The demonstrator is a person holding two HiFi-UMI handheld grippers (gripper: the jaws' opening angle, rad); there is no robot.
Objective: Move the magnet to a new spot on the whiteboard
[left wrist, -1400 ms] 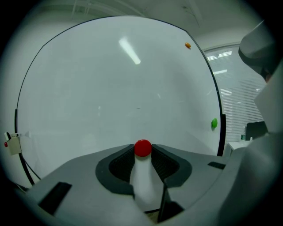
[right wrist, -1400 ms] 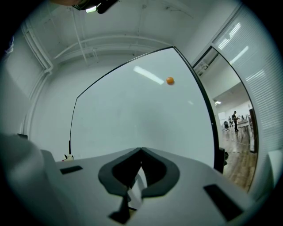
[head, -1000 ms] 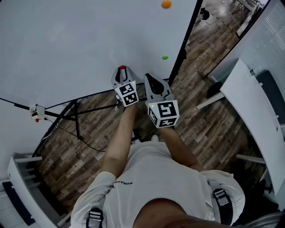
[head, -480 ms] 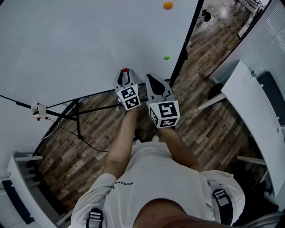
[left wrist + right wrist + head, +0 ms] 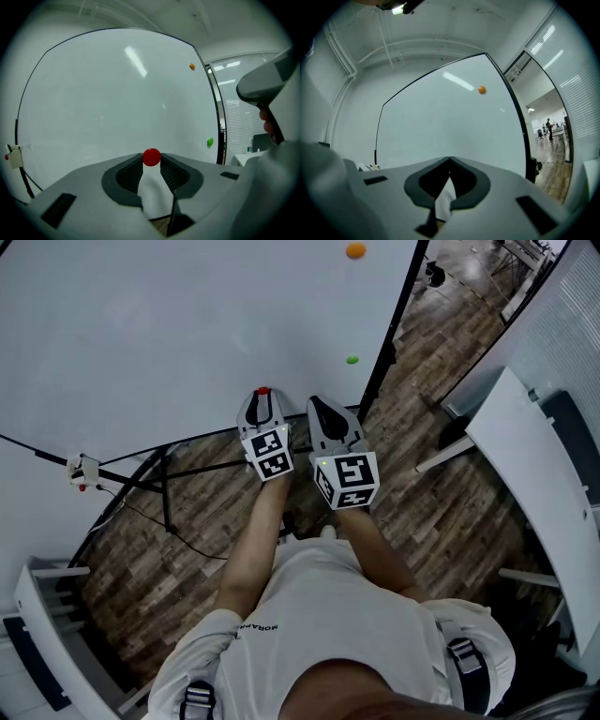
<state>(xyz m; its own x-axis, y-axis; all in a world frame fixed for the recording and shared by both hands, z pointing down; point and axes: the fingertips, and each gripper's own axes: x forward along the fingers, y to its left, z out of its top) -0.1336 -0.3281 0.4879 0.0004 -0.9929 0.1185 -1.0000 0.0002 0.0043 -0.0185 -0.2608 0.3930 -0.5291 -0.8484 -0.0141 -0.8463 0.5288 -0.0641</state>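
Note:
A small round red magnet (image 5: 151,157) sits pinched between the tips of my left gripper (image 5: 151,159), whose jaws are shut on it. In the head view that gripper (image 5: 263,396) points at the lower part of the whiteboard (image 5: 169,324), with the red magnet (image 5: 263,390) at its tip. I cannot tell whether the magnet touches the board. My right gripper (image 5: 319,409) is just to the right, shut with nothing in it, its jaw tips meeting (image 5: 449,160). An orange magnet (image 5: 355,250) and a green magnet (image 5: 352,360) stick near the board's right edge.
The whiteboard's black frame and stand post (image 5: 386,338) run down the right side, with stand legs (image 5: 159,474) on the wooden floor. A small white clip (image 5: 81,471) hangs at the lower left. A white table (image 5: 534,474) stands to the right.
My left gripper with the red magnet has shifted slightly right and back toward the person. The right gripper has stayed put.

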